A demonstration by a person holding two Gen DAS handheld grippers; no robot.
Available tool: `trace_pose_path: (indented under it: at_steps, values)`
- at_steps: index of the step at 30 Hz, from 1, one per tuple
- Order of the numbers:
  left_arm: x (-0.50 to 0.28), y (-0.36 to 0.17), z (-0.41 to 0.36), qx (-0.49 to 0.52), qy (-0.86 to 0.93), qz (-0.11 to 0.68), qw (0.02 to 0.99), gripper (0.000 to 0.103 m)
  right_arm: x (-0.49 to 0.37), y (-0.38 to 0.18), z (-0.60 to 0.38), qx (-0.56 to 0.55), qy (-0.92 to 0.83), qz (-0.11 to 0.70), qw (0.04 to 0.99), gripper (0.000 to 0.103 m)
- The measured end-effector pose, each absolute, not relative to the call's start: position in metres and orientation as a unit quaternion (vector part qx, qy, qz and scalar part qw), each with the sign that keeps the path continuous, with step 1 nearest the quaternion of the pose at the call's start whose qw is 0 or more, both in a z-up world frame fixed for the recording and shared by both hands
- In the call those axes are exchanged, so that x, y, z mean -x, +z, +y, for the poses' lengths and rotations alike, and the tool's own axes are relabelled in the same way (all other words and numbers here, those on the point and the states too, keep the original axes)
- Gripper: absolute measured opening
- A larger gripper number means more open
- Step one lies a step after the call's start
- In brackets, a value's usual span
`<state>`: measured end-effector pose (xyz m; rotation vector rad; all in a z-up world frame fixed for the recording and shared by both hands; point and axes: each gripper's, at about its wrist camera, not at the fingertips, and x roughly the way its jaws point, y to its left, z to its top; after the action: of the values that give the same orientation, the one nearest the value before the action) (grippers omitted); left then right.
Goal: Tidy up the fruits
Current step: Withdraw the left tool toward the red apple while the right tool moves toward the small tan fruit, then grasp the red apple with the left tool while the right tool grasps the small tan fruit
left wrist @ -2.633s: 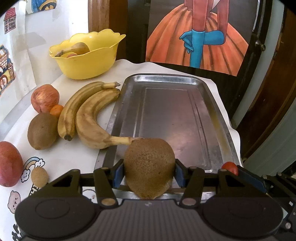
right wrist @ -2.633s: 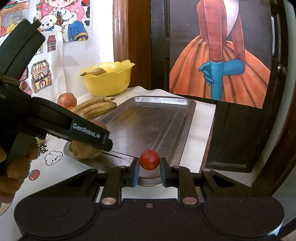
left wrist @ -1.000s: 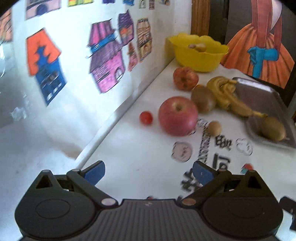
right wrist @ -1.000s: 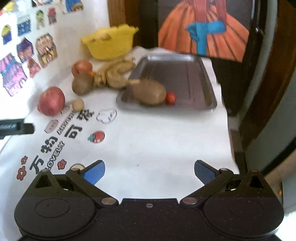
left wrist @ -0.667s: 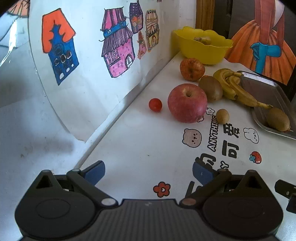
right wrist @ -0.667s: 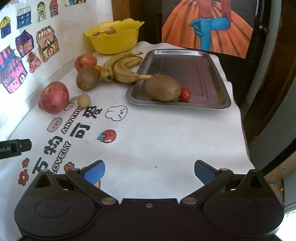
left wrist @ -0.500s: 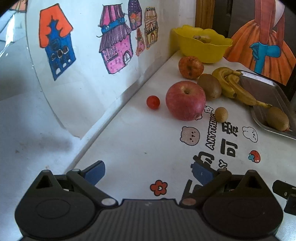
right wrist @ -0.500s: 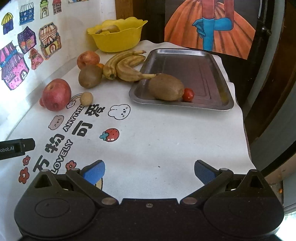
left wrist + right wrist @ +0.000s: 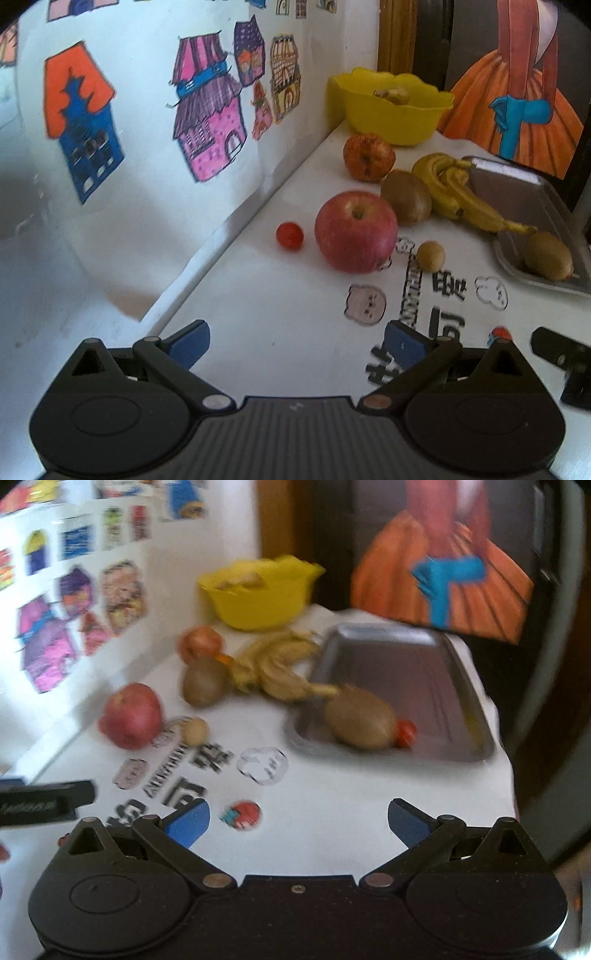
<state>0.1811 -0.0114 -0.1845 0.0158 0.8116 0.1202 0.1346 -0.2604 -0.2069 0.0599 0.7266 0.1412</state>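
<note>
Left gripper (image 9: 295,345): jaws spread wide, empty.
Right gripper (image 9: 298,821): jaws apart, empty.
Tray (image 9: 436,653): kiwi (image 9: 360,718) and cherry tomato (image 9: 406,732) touching at its near end.
Table (image 9: 280,302): red apple (image 9: 356,232) — second tomato (image 9: 290,235) just beside it.

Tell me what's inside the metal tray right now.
A kiwi and a cherry tomato lie at the metal tray's near end; the kiwi partly hides the tomato.
</note>
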Motion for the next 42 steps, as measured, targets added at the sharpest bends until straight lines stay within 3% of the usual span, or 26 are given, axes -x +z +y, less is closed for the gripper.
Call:
trace_pose_path:
  at_steps: [7, 18, 29, 34, 42]
  values:
    - [-0.201, -0.174, -0.012, 0.004, 0.047, 0.374, 0.926, 0.102, -0.151, -0.208, -0.248, 0.067, 0.102, 0.302, 0.945, 0.102]
    - [-0.25, -0.179, -0.014, 0.04, 0.033, 0.383, 0.922, 0.102, -0.197, -0.229, -0.213, 0.078, 0.169, 0.294, 0.937, 0.101]
    - [-0.271, -0.188, -0.013, 0.049, -0.009, 0.42, 0.906, 0.101, -0.221, -0.239, -0.194, 0.074, 0.239, 0.308, 0.918, 0.07]
    - [-0.278, -0.193, -0.016, 0.041, -0.023, 0.434, 0.9, 0.092, -0.225, -0.241, -0.192, 0.047, 0.252, 0.311, 0.915, 0.051]
    - [-0.283, -0.205, -0.015, 0.037, -0.025, 0.442, 0.896, 0.081, -0.226, -0.242, -0.19, 0.036, 0.251, 0.3, 0.919, 0.033]
